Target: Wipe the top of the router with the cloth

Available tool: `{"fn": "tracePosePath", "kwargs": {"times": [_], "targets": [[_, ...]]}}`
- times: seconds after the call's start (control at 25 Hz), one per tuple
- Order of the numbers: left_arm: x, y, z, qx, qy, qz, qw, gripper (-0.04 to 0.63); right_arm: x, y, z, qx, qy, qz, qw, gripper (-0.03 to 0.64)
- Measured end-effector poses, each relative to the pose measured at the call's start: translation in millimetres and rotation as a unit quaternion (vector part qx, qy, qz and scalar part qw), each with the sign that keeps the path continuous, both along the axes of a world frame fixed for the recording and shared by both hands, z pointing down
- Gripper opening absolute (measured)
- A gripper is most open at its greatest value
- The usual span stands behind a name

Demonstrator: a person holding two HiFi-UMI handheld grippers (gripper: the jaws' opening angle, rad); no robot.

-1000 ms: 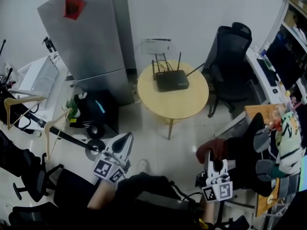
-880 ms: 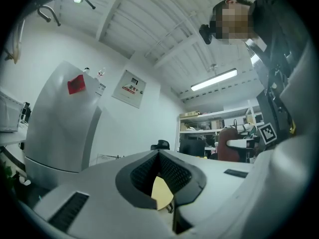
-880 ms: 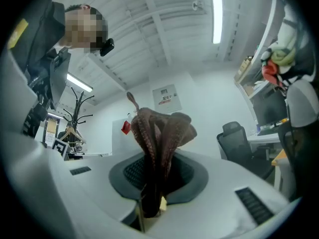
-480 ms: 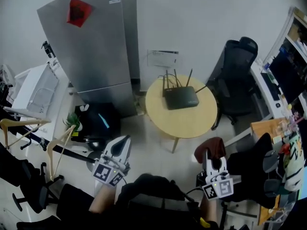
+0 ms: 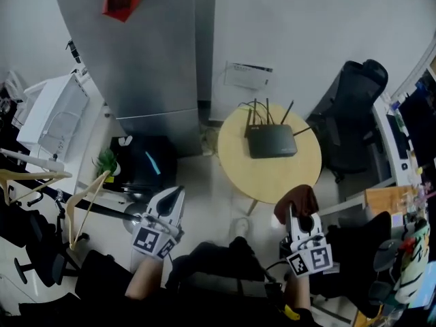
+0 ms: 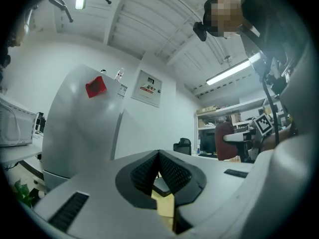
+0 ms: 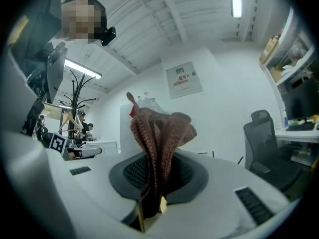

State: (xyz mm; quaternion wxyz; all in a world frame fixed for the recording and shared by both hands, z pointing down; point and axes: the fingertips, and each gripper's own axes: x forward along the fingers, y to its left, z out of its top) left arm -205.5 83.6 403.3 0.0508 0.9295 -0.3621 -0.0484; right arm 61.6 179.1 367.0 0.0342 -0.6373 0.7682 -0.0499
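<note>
The right gripper (image 5: 300, 218) clamps the cloth (image 7: 160, 128), a soft, light knit that is taken at one bunched end and flops free above. The left gripper (image 6: 159, 176) is closed on nothing. The router (image 5: 271, 140) lies on the table (image 5: 272, 176), well apart, and probably slides easily.

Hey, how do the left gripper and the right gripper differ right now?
The right gripper is shut on the reddish-brown cloth; the left gripper is shut on nothing. The right gripper is by the round table's near edge; the left gripper is farther left, over the floor. Both carry marker cubes and are short of the router.
</note>
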Motion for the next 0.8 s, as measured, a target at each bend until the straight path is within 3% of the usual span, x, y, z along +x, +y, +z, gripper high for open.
{"fn": "tracePosePath", "kwargs": {"times": [0.2, 0.52, 0.8], "targets": [[28.4, -31.0, -6.9, 0.000, -0.013, -0.028, 0.9995, -0.002, 22.7, -38.8, 14.4, -0.007, 0.003, -0.032, 0.999, 0.064], [113.6, -89.0, -24.5, 0.018, -0.025, -0.048, 0.9984, -0.002, 96.9, -117.0, 23.3, -0.004, 0.013, -0.076, 0.997, 0.064], [165.4, -124.1, -24.1, 0.021, -0.039, -0.076, 0.9961, -0.002, 131.0, -171.0, 25.6, -0.009, 0.038, -0.134, 0.990, 0.064]]}}
